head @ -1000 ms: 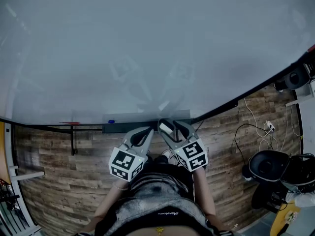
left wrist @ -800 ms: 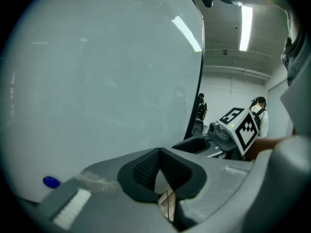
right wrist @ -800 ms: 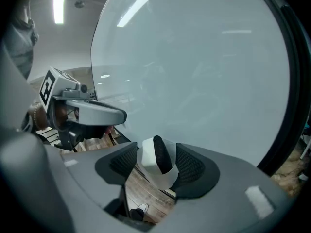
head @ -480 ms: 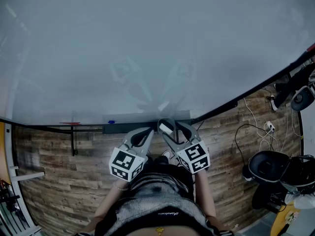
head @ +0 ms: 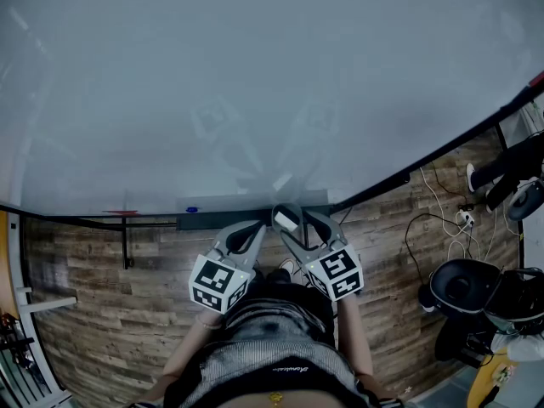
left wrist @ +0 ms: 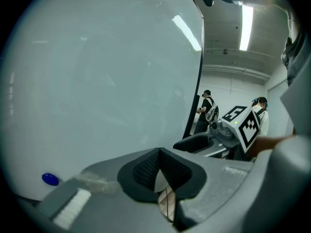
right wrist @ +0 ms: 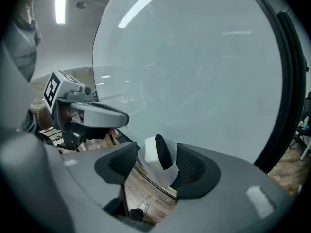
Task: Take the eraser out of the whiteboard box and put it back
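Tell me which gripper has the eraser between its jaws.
The right gripper: the white-and-black eraser stands between its jaws; the left gripper is shut and empty.

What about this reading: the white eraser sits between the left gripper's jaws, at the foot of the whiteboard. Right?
Wrong gripper. The eraser sits between the jaws of the right gripper, at the foot of the whiteboard; the left gripper is shut on nothing. The right gripper view shows it.

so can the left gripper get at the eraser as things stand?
Probably not: the eraser sits between the right gripper's open jaws, which flank both its sides, and the left gripper is shut.
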`<state>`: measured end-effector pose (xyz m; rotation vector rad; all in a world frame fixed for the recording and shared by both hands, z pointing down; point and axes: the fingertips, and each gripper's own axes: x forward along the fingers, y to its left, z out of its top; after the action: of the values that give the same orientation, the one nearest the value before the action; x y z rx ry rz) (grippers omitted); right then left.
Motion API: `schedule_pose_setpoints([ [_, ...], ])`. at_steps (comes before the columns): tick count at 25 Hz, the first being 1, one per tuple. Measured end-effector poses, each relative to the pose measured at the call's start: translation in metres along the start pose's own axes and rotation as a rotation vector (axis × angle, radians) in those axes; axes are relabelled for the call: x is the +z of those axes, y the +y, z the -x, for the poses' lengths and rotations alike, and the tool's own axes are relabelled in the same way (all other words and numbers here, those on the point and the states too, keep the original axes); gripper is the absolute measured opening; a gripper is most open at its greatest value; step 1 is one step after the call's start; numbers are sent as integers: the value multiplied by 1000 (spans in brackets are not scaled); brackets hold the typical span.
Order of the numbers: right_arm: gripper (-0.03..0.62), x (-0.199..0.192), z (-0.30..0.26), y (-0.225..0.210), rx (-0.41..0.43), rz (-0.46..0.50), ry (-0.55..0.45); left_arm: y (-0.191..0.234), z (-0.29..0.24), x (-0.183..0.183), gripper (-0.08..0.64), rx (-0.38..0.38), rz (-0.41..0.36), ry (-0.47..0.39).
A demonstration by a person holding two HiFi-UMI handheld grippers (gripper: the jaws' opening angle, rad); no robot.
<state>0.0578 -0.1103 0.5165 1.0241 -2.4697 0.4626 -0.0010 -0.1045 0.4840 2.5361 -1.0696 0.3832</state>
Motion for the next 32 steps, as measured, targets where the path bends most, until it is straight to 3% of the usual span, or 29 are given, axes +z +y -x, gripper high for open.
schedule_pose_setpoints([
  [5, 255, 3, 0, -5, 7, 11, -6, 0, -7, 1, 0, 0, -2, 4],
  [12, 149, 8, 6, 13, 14, 24, -24, -6, 3, -4, 1, -8, -7, -1],
  [17, 86, 15, 8, 2, 28, 32, -37, -8, -10, 4, 0, -14, -8, 1],
  [25, 11, 30, 14, 10, 49, 49, -59, -16, -5, 21, 2, -25, -20, -12],
  [32, 3, 42, 18, 17, 69, 78, -95, -22, -1, 33, 2, -30, -36, -40],
])
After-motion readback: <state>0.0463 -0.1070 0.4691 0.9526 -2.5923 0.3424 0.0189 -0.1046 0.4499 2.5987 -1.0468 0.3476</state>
